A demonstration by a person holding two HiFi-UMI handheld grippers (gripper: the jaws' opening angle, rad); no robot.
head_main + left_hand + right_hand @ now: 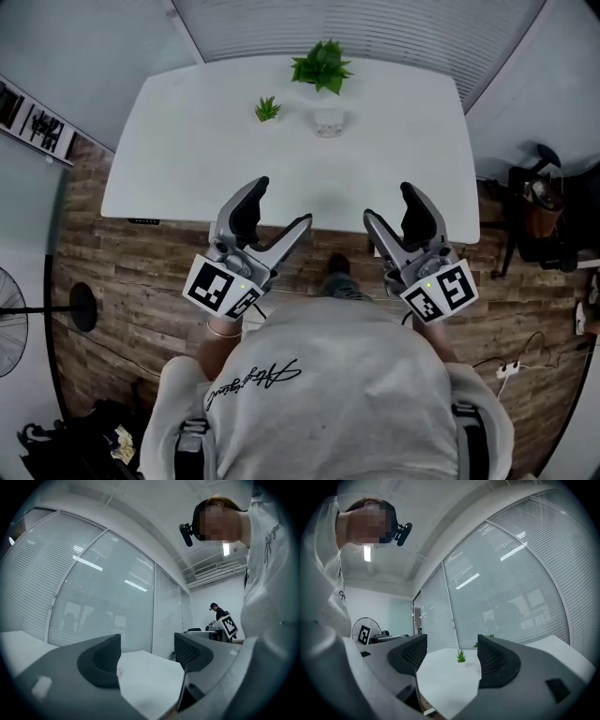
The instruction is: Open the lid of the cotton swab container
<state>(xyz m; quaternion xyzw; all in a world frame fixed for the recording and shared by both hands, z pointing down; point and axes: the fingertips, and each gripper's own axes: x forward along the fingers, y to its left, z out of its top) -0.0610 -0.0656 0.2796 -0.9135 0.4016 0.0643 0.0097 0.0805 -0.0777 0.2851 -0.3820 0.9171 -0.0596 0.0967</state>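
The cotton swab container [329,121] is seen on the far half of the white counter [187,159], well apart from both claws. It is a small clear pot, placed just in front of a large leafy plant [322,66], with a smaller green plant [267,110] to its left. From the head view it cannot be told whether the lid is on or off; the pot is too small for that.

The left claw [279,208] is held over the near edge of the counter, its jaws pointed towards the far side and angled a little to the right. In the left gripper view the jaws are shown wide apart, with only bare counter top and a glass wall with blinds [93,583] between them. Nothing is gripped.

The right claw [389,206] is held at the same near edge, roughly level with the left one and well apart from it. Its jaws are likewise spread wide, and in the right gripper view only the counter surface and the small plant far beyond are framed by them. Nothing is touched by either claw.

A marker cube [221,289] is carried at the back of each claw, close to the pale shirt [328,394] of the person. A wooden floor [112,309] is seen under the counter, and part of a standing fan [9,323] at the left edge. A second person [217,611] is visible far back in the left gripper view.
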